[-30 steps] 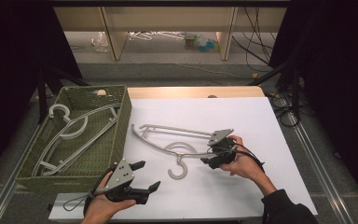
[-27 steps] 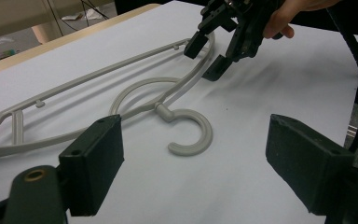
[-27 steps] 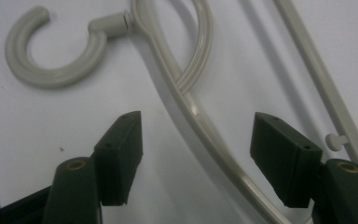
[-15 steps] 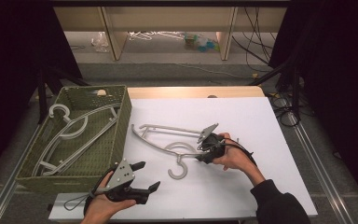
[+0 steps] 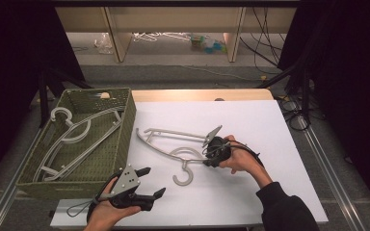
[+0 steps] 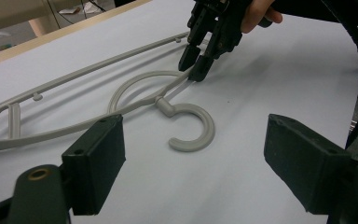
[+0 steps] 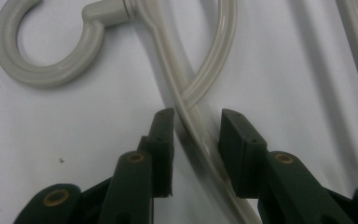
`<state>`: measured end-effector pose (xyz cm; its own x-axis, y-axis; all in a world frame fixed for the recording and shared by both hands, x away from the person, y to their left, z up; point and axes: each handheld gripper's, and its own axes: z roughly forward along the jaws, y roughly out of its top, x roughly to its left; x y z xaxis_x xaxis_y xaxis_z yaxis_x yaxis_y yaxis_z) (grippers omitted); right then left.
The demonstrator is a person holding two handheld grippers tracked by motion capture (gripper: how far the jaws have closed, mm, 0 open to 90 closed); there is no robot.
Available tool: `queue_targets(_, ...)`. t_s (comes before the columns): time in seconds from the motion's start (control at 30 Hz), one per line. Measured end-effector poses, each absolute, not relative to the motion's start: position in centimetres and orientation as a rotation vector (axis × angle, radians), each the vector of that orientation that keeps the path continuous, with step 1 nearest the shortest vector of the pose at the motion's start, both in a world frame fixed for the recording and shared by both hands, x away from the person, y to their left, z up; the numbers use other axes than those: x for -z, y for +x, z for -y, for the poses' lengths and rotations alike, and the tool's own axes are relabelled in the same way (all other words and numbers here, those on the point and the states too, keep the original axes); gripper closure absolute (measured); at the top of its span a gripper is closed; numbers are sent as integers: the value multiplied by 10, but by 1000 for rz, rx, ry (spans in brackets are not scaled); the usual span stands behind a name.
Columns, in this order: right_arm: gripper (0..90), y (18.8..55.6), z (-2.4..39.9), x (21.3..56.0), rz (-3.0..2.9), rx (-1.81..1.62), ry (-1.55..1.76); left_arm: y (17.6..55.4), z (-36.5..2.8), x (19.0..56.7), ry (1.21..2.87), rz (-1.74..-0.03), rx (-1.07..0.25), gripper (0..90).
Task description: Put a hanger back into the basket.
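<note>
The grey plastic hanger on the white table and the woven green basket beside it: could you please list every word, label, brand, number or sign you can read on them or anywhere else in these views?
None: no readable text in any view.
Grey plastic hanger on the white table: plain, no marking.
Woven green basket and the grey hangers in it: no label.
Grey three-cornered plate on the left gripper: bare.
Clutter on the floor beyond the table: too small and blurred to read.

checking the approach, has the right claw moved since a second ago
Yes. The right claw has slid left across the white table toward the basket, its jaws closing around the hanger.
</note>
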<state>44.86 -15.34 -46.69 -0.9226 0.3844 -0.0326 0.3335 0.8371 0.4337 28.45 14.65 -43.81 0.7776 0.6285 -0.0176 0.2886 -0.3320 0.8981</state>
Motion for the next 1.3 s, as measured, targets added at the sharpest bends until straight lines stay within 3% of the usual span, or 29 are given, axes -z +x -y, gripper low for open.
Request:
queue_targets(0.4, 819, 439, 146, 464, -2907, -569, 172, 285, -148, 438, 1935, -700, -410, 221)
queue_targets(0.6, 820, 431, 153, 458, -2914, -557, 26, 287, -148, 439, 1944, -699, -424, 230)
queue_targets(1.3, 822, 379, 177, 419, -2909, -724, -14, 297, -135, 430, 2022, -639, -555, 306)
